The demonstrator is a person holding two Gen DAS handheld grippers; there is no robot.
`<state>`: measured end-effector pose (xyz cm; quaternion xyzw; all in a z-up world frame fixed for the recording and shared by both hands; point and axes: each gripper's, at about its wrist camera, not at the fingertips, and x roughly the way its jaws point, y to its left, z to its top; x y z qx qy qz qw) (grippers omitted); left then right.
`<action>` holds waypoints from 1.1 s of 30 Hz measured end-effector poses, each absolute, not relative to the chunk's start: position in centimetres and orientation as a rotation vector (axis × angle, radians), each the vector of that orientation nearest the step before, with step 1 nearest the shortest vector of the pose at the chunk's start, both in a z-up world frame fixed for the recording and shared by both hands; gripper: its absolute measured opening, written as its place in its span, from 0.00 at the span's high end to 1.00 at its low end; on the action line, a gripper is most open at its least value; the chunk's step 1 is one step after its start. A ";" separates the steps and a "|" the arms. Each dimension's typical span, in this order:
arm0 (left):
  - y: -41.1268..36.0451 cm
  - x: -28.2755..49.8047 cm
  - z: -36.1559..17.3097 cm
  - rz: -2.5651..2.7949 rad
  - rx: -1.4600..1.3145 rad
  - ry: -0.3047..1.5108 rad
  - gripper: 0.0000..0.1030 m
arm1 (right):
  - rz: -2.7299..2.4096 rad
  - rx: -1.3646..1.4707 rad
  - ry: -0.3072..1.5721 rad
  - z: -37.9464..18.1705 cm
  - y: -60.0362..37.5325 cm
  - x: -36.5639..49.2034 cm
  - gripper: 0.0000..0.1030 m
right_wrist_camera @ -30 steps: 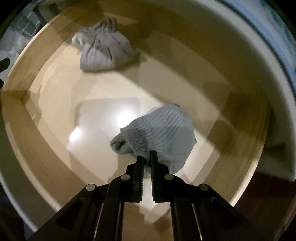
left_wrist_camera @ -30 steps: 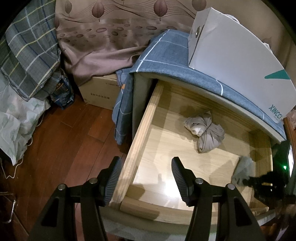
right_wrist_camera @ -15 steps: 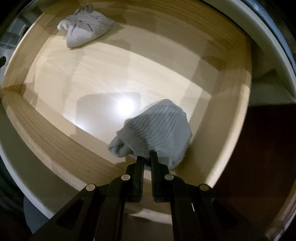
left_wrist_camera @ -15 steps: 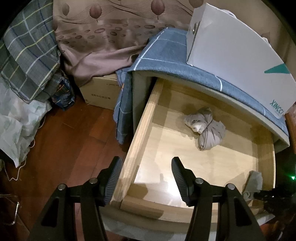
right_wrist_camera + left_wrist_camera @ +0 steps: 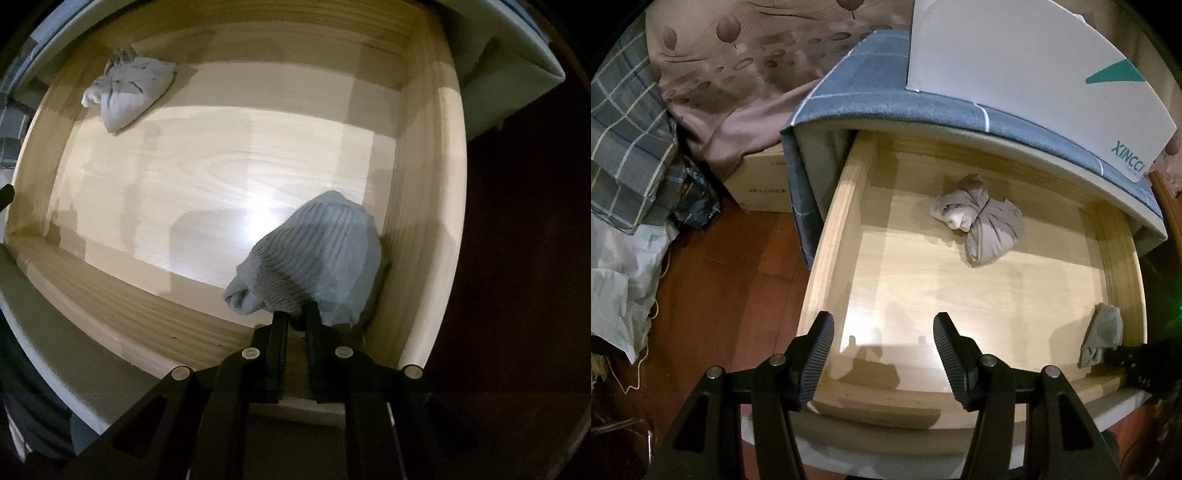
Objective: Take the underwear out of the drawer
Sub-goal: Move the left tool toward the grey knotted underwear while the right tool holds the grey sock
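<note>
The right gripper (image 5: pixel 295 317) points straight down into the open drawer (image 5: pixel 424 221), fingers clenched on a fold of the grey ribbed underwear (image 5: pixel 314 262). The garment is a soft knit bundle with fine parallel ribs; it hangs from the fingertips near the drawer's wall at 3 o'clock in the right wrist view. In the left wrist view the same underwear (image 5: pixel 1102 332) appears at 4 o'clock, by the drawer's right wall, with the dark right gripper (image 5: pixel 1134 360) just behind it.

The left gripper (image 5: pixel 882 354) tilts steeply downward over the drawer's front corner at 6 o'clock. Its fingers are released and spread wide, with nothing between them; the black pads (image 5: pixel 947 354) carry fine ridges.

The drawer is pale, smooth wood with visible grain and a glossy floor reflecting light. A second, beige knotted bundle of cloth (image 5: pixel 982 229) lies on the floor toward the back, well apart from the grey underwear.

Farther out, a blue checked cloth (image 5: pixel 871 85) covers the cabinet top, and a white paper bag (image 5: pixel 1015 62) with teal print stands on it at 1 o'clock. A cardboard box (image 5: pixel 761 181) sits on the red-brown wooden floor (image 5: pixel 727 288) at 10 o'clock.
</note>
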<state>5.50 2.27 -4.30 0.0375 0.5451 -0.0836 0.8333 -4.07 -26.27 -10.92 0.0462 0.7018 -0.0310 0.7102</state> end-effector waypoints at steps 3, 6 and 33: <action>2.3 5.8 -4.7 -0.187 0.066 1.181 0.44 | -0.063 0.096 1.542 -10.7 -26.1 -5.5 0.88; 2.4 5.8 -4.7 -0.180 0.048 1.189 0.44 | -0.062 0.115 1.532 -10.6 -26.6 -6.3 0.83; -3.1 7.5 -3.5 -0.355 0.357 1.110 0.44 | -0.142 0.197 1.442 -6.2 -31.2 -3.4 0.57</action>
